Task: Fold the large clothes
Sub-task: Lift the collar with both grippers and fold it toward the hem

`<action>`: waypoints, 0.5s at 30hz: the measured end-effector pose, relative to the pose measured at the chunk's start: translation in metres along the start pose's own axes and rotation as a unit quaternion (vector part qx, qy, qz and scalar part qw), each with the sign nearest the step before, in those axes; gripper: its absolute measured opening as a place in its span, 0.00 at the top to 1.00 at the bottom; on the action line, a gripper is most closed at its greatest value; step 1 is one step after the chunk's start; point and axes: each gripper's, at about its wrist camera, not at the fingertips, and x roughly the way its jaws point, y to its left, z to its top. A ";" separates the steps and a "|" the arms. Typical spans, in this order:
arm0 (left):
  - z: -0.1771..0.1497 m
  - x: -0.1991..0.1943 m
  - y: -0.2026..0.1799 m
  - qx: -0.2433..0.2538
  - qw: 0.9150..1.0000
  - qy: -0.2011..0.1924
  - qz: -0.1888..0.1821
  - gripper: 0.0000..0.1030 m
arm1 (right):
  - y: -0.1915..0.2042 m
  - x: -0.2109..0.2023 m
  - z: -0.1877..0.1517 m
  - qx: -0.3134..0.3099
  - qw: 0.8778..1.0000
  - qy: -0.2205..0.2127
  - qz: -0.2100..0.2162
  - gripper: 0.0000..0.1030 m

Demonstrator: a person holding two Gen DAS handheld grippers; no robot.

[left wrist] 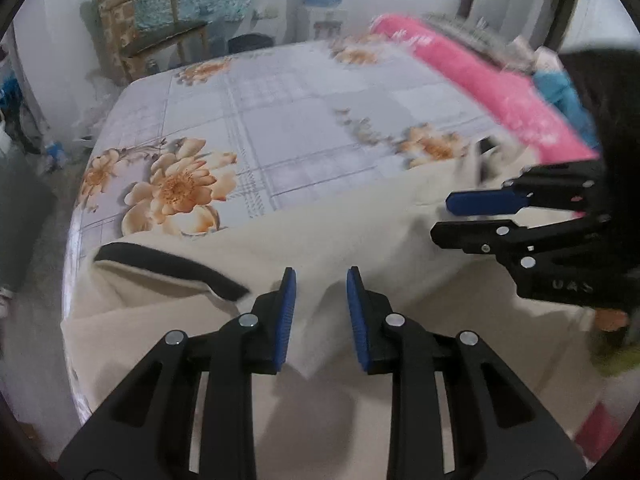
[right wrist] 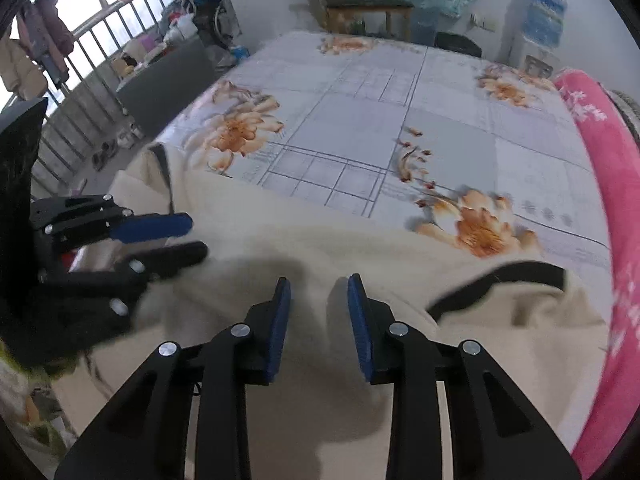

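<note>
A large cream garment (left wrist: 360, 208) with black trim (left wrist: 172, 264) lies spread over the near part of a bed. In the left wrist view my left gripper (left wrist: 320, 308) hovers just above it, jaws apart, with a raised crease of the cloth between the blue pads (left wrist: 286, 320) but not pinched. My right gripper (left wrist: 450, 220) shows at the right, sideways over the cloth. In the right wrist view the right gripper (right wrist: 318, 312) stands open over the cream garment (right wrist: 360, 248), beside a black-edged opening (right wrist: 496, 280). The left gripper (right wrist: 196, 236) shows at the left, jaws apart.
The bed carries a pale grey sheet with orange flowers (left wrist: 280, 128). A rolled pink blanket (right wrist: 608, 184) runs along its right side. Beyond the far edge stand a wooden chair (left wrist: 156, 32) and a water dispenser (right wrist: 536, 28). A railing with hung clothes (right wrist: 52, 60) is at the left.
</note>
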 end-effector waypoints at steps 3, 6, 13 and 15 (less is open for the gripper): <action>-0.010 -0.004 0.005 -0.003 1.000 0.010 -0.012 0.75 | -0.002 -0.005 -0.013 -0.011 1.000 0.000 -0.018 0.71; -0.021 0.012 0.009 -0.007 1.000 0.024 -0.003 0.74 | -0.015 0.010 -0.023 0.007 1.000 0.008 -0.022 0.71; -0.031 0.003 0.015 -0.011 1.000 0.023 0.001 0.74 | -0.012 -0.028 -0.028 0.051 0.997 -0.015 -0.062 0.72; -0.035 0.004 0.016 -0.012 1.000 0.019 -0.002 0.74 | -0.020 -0.013 -0.038 0.072 0.995 0.010 -0.070 0.68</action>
